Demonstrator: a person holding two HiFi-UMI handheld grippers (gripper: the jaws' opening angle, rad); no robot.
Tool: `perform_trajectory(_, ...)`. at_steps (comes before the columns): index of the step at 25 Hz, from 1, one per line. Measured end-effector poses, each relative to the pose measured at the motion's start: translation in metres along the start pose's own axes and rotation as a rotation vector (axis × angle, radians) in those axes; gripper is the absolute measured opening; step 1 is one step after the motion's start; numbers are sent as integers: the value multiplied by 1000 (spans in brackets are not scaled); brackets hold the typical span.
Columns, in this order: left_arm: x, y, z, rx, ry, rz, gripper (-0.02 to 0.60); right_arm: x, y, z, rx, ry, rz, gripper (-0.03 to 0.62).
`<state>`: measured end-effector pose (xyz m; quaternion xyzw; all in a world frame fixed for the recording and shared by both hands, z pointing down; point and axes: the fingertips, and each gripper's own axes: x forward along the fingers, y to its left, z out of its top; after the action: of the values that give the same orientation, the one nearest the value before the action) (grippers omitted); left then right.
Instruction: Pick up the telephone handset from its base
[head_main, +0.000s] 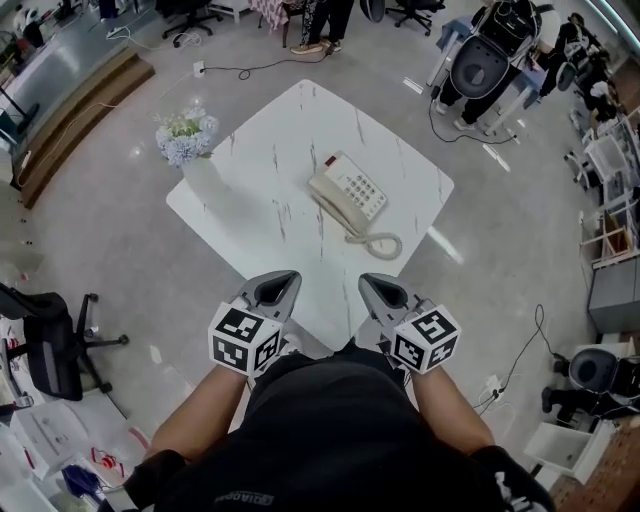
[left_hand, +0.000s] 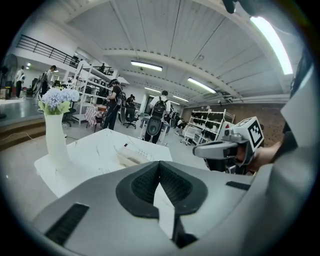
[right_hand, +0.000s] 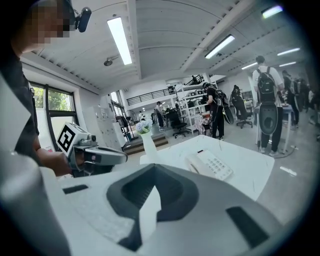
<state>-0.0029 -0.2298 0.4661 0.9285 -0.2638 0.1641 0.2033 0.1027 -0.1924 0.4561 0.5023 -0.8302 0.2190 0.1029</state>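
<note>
Head view: white marble-patterned desk (head_main: 260, 190) set cornerwise on a grey floor. Telephone (head_main: 350, 195) sits right of the desk's middle. The cream handset (head_main: 332, 206) lies in its cradle along the left side of the base (head_main: 364, 188). The coiled cord (head_main: 385, 243) loops on the desk at the near end of the telephone. A vase (head_main: 197, 165) of pale flowers (head_main: 186, 135) stands at the desk's left corner, well apart from the telephone. Left tool (head_main: 284, 281) and right tool (head_main: 371, 285) hang side by side over the near corner of the desk, close to the person's body and short of the telephone. Bare desk lies between them and the handset. An office chair (head_main: 50, 345) stands on the floor at left, and a black cable (head_main: 250, 70) trails beyond the desk.

Left gripper view: the left tool's jaws are clenched, pads together, nothing between them. Past them are the vase (left_hand: 55, 142) at left and the telephone (left_hand: 132, 156) low on the desk's middle. The right tool (left_hand: 204, 150) juts in from the right, level with it. People (left_hand: 115, 102) and shelves (left_hand: 205, 122) stand in the background.

Right gripper view: the right tool's jaws are clenched too, and empty. The telephone (right_hand: 212, 165) lies ahead to the right, handset seated on the base. The vase (right_hand: 148, 145) stands further back, and the left tool (right_hand: 112, 156) is at left. More people stand beyond the desk.
</note>
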Motion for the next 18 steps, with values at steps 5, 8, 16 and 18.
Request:
perform_trajectory(5, 7, 3, 7, -23, -15, 54, 2, 9, -16, 5, -35, 25, 27, 2)
perform_trajectory(8, 11, 1, 8, -32, -21, 75, 2, 13, -25, 4, -49, 41, 46, 2)
perform_trajectory(16, 20, 0, 8, -45, -8, 115, 2, 21, -39, 8, -71, 46, 78, 2)
perform_trajectory(18, 22, 0, 9, -38, -6, 123, 2, 23, -43, 7, -65, 48, 79, 2)
